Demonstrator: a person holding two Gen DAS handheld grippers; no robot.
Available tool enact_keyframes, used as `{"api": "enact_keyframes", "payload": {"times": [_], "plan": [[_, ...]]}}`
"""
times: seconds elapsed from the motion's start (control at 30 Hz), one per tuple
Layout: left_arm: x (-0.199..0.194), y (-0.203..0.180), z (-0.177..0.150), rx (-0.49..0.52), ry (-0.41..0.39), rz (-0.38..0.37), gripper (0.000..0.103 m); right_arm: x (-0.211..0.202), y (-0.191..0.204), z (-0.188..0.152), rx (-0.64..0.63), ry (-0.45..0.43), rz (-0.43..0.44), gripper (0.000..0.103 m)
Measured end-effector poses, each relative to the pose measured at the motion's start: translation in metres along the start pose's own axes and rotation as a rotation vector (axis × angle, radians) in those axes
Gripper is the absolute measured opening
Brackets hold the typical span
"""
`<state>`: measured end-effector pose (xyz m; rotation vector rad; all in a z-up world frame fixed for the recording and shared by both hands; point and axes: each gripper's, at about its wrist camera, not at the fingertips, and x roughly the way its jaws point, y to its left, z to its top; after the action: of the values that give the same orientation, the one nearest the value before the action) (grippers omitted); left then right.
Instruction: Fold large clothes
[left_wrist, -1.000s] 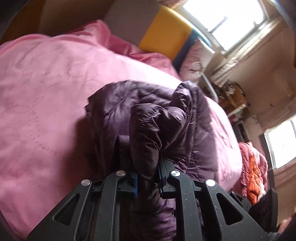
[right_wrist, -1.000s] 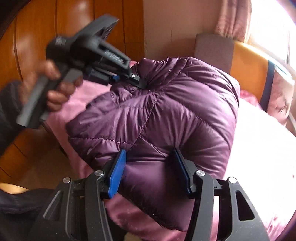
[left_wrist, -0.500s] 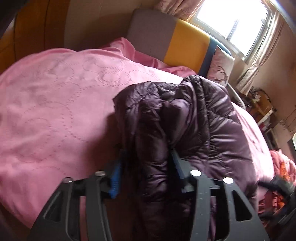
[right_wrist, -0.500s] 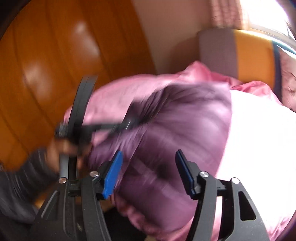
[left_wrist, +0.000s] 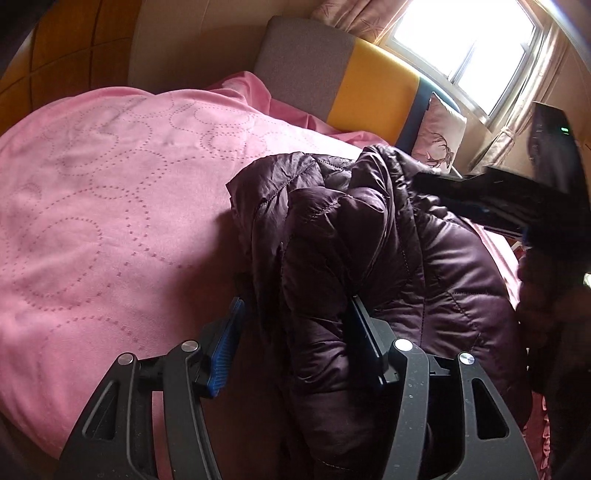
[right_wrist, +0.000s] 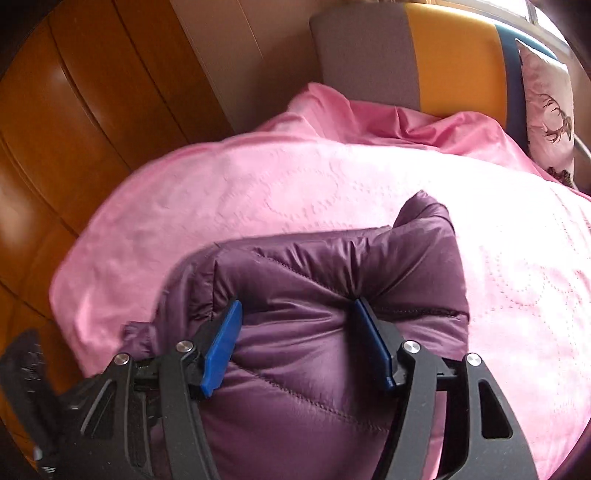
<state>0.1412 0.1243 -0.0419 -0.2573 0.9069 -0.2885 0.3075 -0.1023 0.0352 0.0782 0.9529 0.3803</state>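
Purple down jacket (left_wrist: 369, 236) lies bunched on the pink quilt (left_wrist: 110, 206) of the bed, near edge, with the grey-and-yellow headboard (left_wrist: 340, 77) at the far end.

Left gripper (left_wrist: 295, 332): jaws opening. A thick roll of jacket sits between them; the right pad is against the cloth, the blue left pad (left_wrist: 227, 343) stands clear of it with shadow between. Reading: grip released, not clamped.

Right gripper (right_wrist: 295, 332): jaws opening. A puffy fold of jacket (right_wrist: 325, 295) bulges between the pads and both pads dent the padding at the sides. Pressure looks light, so I judge it as letting go, though contact is not yet broken.

Key relation: in both wrist views the jacket lies straight ahead of and under the fingers, long axis running from near edge toward the headboard in the left view. In the left view the other gripper shows at the far right, over the jacket's right side. The left fingers sit at the jacket's left margin, so that hand is nearer the loose left edge.

Judgement: fold just laid down; next move probably needs a fresh grasp.
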Motion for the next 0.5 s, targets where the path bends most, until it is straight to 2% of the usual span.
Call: {"api": "enact_keyframes", "payload": {"times": [0.07,0.13,0.17,0.23,0.3,0.4,0.5], "plan": [[0.008,0.012,-0.002,-0.053,0.021,-0.038,0.057,0.010,0.005,-0.014,-0.031,-0.005,-0.045,0.067],[0.013,0.024,-0.004,-0.092,0.029,-0.074,0.061,0.011,0.004,-0.017,-0.034,-0.008,-0.042,0.072],[0.013,0.026,-0.005,-0.093,0.025,-0.086,0.062,0.008,0.002,-0.017,-0.030,-0.015,-0.018,0.074],[0.013,0.028,-0.007,-0.087,0.016,-0.106,0.062,-0.013,-0.002,-0.023,-0.012,-0.061,0.069,0.092],[0.011,0.027,-0.007,-0.066,0.005,-0.111,0.062,-0.042,-0.015,-0.035,0.035,-0.135,0.117,0.099],[0.009,0.029,-0.007,-0.050,0.001,-0.133,0.062,-0.063,-0.036,-0.057,0.078,-0.168,0.154,0.101],[0.009,0.032,-0.009,-0.048,-0.006,-0.171,0.062,-0.059,-0.063,-0.080,0.148,-0.105,0.205,0.101]]}}
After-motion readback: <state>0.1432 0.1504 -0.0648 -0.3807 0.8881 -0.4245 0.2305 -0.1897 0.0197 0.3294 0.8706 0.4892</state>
